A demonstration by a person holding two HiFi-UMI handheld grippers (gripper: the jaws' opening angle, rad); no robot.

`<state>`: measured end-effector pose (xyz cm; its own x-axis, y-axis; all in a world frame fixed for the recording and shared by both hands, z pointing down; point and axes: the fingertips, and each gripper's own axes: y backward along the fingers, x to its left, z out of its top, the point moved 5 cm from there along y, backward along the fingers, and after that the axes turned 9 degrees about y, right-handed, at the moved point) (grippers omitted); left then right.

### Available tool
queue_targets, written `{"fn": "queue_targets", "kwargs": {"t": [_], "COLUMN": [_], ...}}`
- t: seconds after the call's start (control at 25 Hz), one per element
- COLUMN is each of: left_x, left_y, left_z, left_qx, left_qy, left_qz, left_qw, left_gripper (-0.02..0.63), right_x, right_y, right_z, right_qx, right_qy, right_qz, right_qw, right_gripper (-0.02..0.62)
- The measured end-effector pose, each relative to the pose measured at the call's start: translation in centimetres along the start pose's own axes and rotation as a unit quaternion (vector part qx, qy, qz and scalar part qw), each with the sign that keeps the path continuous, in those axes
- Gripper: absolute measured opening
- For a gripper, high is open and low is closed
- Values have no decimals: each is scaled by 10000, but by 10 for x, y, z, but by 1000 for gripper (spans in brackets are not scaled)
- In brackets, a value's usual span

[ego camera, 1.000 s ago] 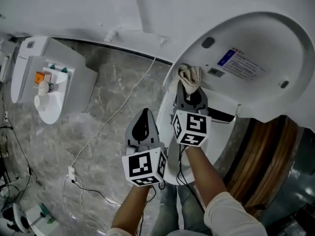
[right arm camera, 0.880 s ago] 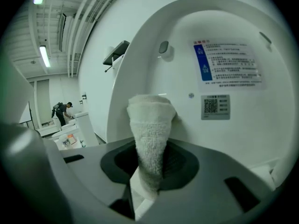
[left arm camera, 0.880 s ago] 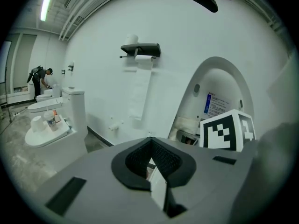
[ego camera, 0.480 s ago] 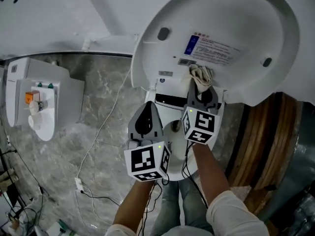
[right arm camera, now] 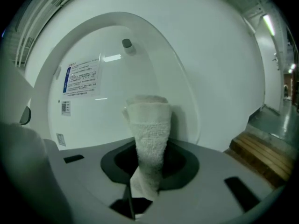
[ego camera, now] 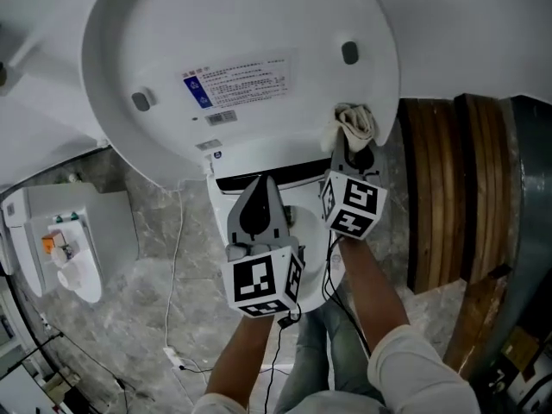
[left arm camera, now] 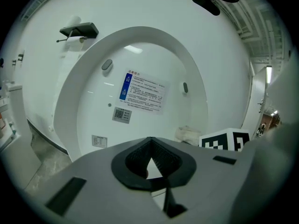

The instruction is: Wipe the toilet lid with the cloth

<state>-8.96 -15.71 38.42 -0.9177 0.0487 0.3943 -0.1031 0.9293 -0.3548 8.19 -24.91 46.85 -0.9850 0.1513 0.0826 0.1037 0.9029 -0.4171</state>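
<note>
The raised white toilet lid (ego camera: 259, 24) fills the upper head view, its underside with a printed label (ego camera: 237, 80) toward me. A cream cloth (ego camera: 354, 123) is bunched against the lid's lower right rim, and my right gripper (ego camera: 355, 149) is shut on it. In the right gripper view the cloth (right arm camera: 149, 139) stands up between the jaws in front of the lid (right arm camera: 117, 78). My left gripper (ego camera: 259, 198) is shut with nothing in it, hanging below the lid over the toilet's rear deck. Its view shows the lid (left arm camera: 140, 87) and the cloth (left arm camera: 189, 135) beside the right gripper's marker cube.
A wooden slatted platform (ego camera: 444, 188) lies to the right of the toilet. A second white toilet unit (ego camera: 65, 248) stands at the left on the grey marble floor (ego camera: 155, 291), where a white cable (ego camera: 177, 257) trails. A paper holder (left arm camera: 78, 30) hangs on the wall.
Both grippers have swept along the lid's lower edge, the cloth going from its left end to its right rim. The left gripper followed alongside, still shut.
</note>
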Motion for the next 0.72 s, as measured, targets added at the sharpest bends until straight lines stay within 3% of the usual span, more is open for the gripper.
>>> {"fn": "queue_targets", "kwargs": {"t": [0.24,0.36,0.44,0.52,0.6,0.72], "left_x": [12,17,12,-1,-17,-29], "left_y": [20,38,49,58,58,42], "left_z": [34,74,111,152,195,258], "left_qx": [-389,-668,-868,-1029,-1066,-1053], "left_qy": [-119,-57,-228,-652,-1261,-2139], "left_qz": [141,75,-62,-246,-433,-476], "left_qw": [9991,9977,9959,9922,9853,9700], "left_gripper": [3,3,3,61,217,272], "right_x": [16,25,28,30,29,25], "right_y": [26,56,81,109,134,163], "right_z": [13,31,47,63,79,105], "right_qx": [21,76,140,226,300,330], "right_qy": [-140,-267,-373,-527,-775,-1173], "right_qz": [500,860,1108,1342,1565,1834], "right_qw": [9986,9959,9930,9893,9842,9755], "right_gripper": [87,87,87,87,87,87]}}
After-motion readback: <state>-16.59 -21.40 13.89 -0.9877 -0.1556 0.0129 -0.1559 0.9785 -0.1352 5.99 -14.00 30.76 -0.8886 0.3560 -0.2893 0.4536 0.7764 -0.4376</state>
